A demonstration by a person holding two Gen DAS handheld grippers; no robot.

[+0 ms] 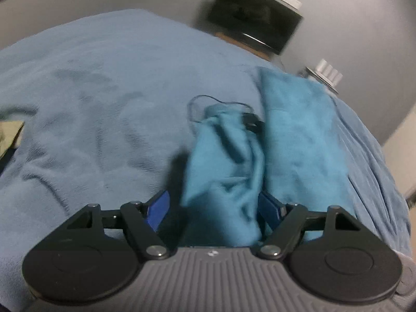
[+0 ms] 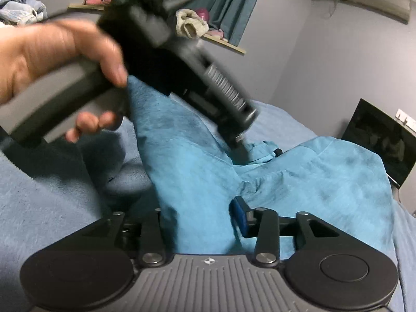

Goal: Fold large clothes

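A grey-walled bedroom surrounds a bed covered by a pale blue fleece blanket (image 1: 104, 98), and a teal fleece garment (image 1: 293, 135) lies on the blanket's right part. In the left wrist view the left gripper (image 1: 213, 208) has its blue fingers (image 1: 158, 208) spread apart, a bunched fold of the teal garment lying between them; whether they touch it is unclear. A thin cord with a black toggle (image 1: 251, 122) sits at the fold's far end. Beyond the bed stand a dark monitor (image 1: 254, 20) and white-capped jars (image 1: 326, 74). In the right wrist view the right gripper (image 2: 205, 221) is also spread, teal cloth rising between its fingers, and the person's left hand (image 2: 52, 54) holds the other gripper above the garment. Green curtains (image 2: 228, 5) hang behind.
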